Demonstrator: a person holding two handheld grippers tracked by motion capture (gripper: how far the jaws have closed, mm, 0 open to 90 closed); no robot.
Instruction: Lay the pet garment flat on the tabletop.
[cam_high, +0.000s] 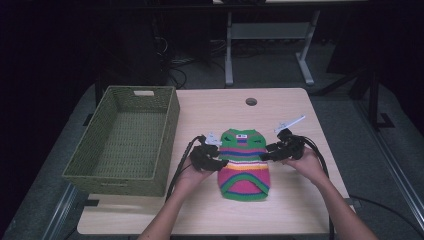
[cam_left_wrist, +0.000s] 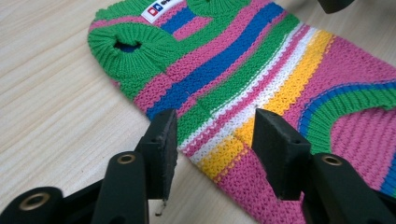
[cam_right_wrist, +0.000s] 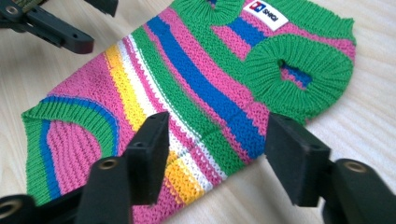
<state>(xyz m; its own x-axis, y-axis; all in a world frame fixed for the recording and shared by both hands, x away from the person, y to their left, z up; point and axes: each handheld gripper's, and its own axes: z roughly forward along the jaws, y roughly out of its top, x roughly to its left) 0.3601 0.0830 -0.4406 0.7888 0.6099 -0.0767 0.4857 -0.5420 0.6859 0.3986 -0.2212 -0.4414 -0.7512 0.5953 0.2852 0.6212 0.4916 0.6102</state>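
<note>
Forearms are reaching in from below in the high view, the left gripper (cam_high: 212, 156) and right gripper (cam_high: 278, 149) flanking a striped knit sweater (cam_high: 244, 165) lying flat mid-table; a green basket (cam_high: 125, 140) is waiting left, nothing blocking. Left gripper view: jaws are standing apart over the sweater's (cam_left_wrist: 261, 79) edge, gripping nothing. Right gripper view: jaws are likewise gaping over the sweater's (cam_right_wrist: 196, 88) edge. Probably between grips; next comes re-pinching.

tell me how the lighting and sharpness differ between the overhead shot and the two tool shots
High view: dim and soft, the room behind the table almost black, the striped sweater small and slightly blurred. Left gripper view: bright, even light, knit stitches crisp, near tool parts softer. Right gripper view: equally bright, label readable, no glare.
</note>
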